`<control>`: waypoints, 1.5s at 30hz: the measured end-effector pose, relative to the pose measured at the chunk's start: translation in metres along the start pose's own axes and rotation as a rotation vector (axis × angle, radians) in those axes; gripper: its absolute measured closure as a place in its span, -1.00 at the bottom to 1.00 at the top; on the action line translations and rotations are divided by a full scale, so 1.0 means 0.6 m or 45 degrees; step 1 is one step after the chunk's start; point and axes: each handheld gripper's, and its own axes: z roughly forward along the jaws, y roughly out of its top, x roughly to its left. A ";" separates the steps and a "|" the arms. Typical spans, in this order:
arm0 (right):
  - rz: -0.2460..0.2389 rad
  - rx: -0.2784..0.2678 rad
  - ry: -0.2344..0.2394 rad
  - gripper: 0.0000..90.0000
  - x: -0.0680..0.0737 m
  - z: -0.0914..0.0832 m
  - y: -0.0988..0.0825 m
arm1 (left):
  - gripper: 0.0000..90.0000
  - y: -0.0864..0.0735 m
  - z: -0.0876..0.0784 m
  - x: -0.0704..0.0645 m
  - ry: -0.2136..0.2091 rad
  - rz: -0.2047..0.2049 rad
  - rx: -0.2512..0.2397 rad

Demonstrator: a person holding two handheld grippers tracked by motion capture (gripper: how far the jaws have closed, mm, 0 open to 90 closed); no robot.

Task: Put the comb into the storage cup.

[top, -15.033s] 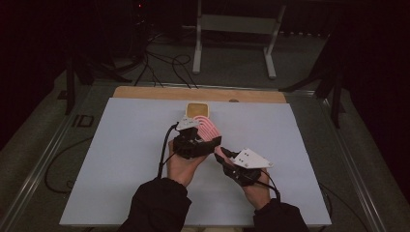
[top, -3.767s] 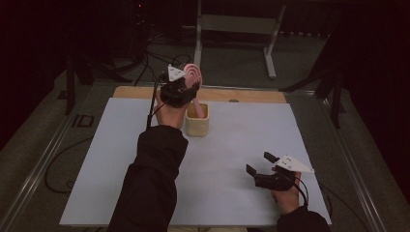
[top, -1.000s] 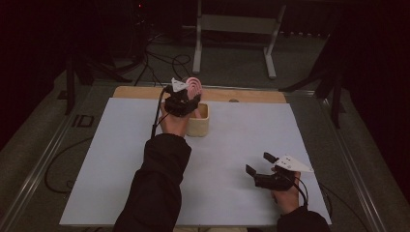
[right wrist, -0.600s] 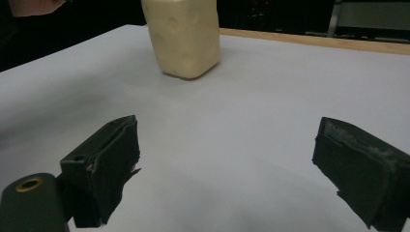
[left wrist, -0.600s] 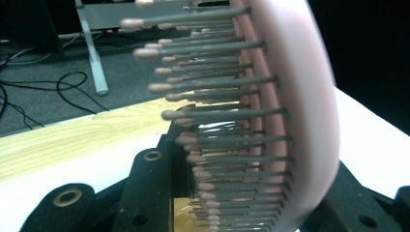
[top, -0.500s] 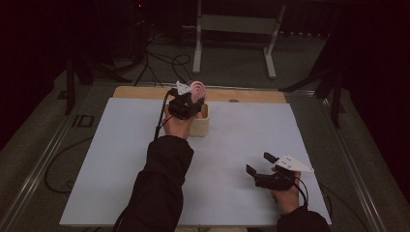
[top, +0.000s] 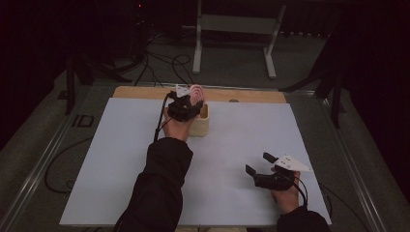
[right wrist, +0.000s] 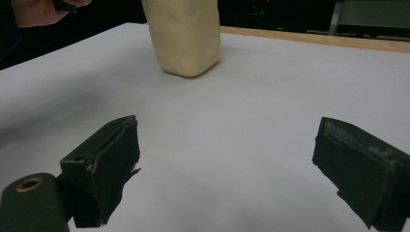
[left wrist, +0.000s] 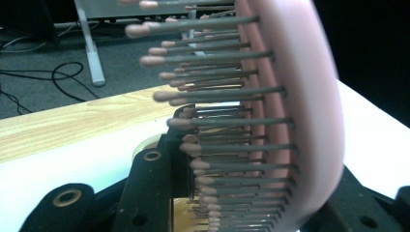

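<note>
A pink hairbrush [top: 197, 93] with dark pink-tipped bristles stands upright in my left gripper [top: 186, 107], which is shut on its lower part. It hangs right over a cream cup-like holder [top: 201, 124] at the far middle of the white table top [top: 111, 159]. In the left gripper view the hairbrush [left wrist: 300, 111] rises between the black jaws, and the holder's rim [left wrist: 143, 143] peeks out below. My right gripper [top: 259, 163] rests low at the near right, open and with nothing in it. In its own view the right gripper [right wrist: 227, 164] faces the holder [right wrist: 183, 36] across bare table.
A wooden strip [top: 251, 95] runs along the table's far edge. Beyond it on the dark floor stand a metal frame [top: 198, 43] and loose cables [top: 164, 60]. The person's left sleeve [top: 159, 188] lies across the middle of the table.
My left gripper has sunk slightly with the hairbrush, closer onto the holder. The right gripper has kept still.
</note>
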 end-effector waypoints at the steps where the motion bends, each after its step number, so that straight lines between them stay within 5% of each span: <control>1: 0.001 0.000 0.001 -0.80 0.000 0.000 0.000 | 0.41 0.000 0.001 -0.001 -0.001 -0.001 0.000; 23: 0.000 0.004 0.002 -0.80 0.000 0.001 0.000 | 0.40 0.000 0.004 0.002 -0.006 0.000 0.004; 45: 0.005 0.011 0.005 -0.80 -0.002 0.001 -0.002 | 0.36 0.002 0.002 0.016 0.066 0.016 0.030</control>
